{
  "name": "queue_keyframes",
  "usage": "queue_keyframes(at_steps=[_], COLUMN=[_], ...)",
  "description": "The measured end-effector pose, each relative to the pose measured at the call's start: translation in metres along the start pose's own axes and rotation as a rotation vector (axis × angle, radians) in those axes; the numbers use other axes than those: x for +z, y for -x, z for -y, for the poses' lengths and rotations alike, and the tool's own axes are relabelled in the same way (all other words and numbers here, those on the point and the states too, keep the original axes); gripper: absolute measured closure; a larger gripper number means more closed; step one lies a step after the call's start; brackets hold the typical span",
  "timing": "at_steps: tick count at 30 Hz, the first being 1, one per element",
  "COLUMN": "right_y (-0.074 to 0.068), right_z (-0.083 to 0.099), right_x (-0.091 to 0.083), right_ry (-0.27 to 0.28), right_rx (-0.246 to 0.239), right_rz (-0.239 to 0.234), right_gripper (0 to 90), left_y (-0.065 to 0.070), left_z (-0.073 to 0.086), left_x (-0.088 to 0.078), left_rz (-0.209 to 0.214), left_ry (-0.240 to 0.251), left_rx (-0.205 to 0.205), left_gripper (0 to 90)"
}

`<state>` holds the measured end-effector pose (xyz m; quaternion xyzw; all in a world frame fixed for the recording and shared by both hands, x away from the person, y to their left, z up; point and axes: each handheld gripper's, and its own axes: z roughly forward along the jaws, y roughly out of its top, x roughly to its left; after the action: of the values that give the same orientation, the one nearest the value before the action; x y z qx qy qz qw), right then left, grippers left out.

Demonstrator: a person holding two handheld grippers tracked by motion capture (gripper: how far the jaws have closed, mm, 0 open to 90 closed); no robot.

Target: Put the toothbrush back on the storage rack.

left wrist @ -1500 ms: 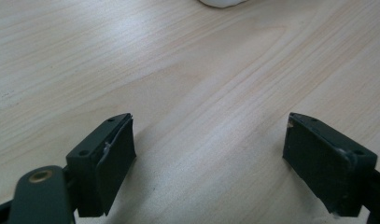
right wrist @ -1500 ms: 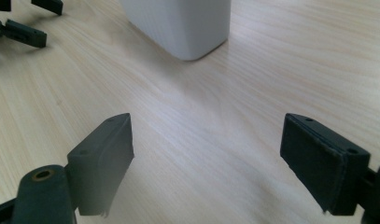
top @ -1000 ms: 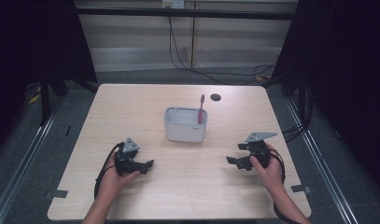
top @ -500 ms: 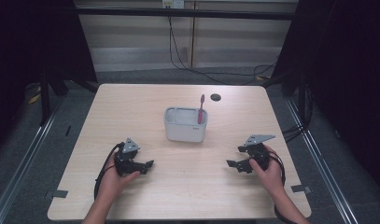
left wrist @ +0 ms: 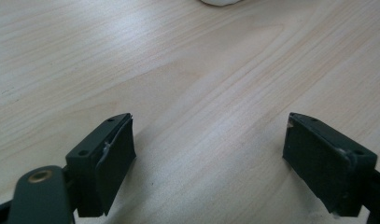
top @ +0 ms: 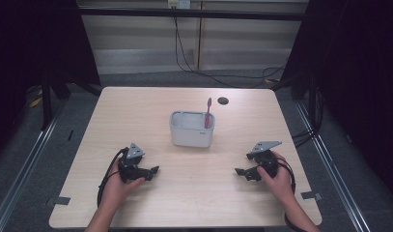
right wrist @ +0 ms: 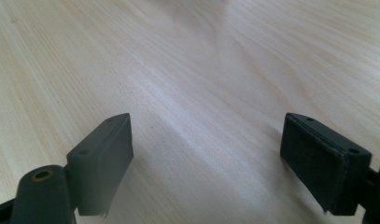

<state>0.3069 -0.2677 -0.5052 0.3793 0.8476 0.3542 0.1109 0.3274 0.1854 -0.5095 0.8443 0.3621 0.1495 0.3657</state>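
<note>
White rectangular holder [top: 191,130], open-topped, two compartments, upright near the dark round hole [top: 223,100]. Red toothbrush [top: 208,112] standing upright in its right compartment.

Pale wood-grain table [top: 136,116]; white holder [top: 191,135]; red toothbrush [top: 208,112].

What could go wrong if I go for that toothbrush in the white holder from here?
The red toothbrush stands upright in the right compartment of the light-looking white holder, so a sideways grab may tip or drag the holder. Both the left gripper and right gripper are open and low over the table; a reach from either could bump the holder wall before reaching the handle.
</note>
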Motion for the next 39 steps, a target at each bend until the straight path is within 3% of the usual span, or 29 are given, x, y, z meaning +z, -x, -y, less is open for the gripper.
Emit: queue_keyframes(at_steps=[3,9,17,39], right_y=[0.0005,-0.0032,-0.0025,-0.0027], right_z=[0.0014,0.0018,0.0066,0.0065], right_x=[0.0001,0.0021,0.0042,0.0045], right_ry=[0.009,0.000,0.050,0.050], right_rx=[0.000,-0.046,-0.041,-0.041], right_rz=[-0.003,0.022,0.024,0.028], right_gripper=[16.2,14.1,12.8,12.6], left_y=[0.0001,0.0002,0.0004,0.0004], left_z=[0.0001,0.0001,0.0003,0.0003], left_x=[0.0000,-0.0001,-0.0002,-0.0002], left_rz=[0.000,0.001,0.001,0.002], left_ry=[0.000,0.000,0.000,-0.001], left_rx=[-0.001,-0.002,-0.003,-0.004], left_gripper=[16.2,16.2,16.2,16.2])
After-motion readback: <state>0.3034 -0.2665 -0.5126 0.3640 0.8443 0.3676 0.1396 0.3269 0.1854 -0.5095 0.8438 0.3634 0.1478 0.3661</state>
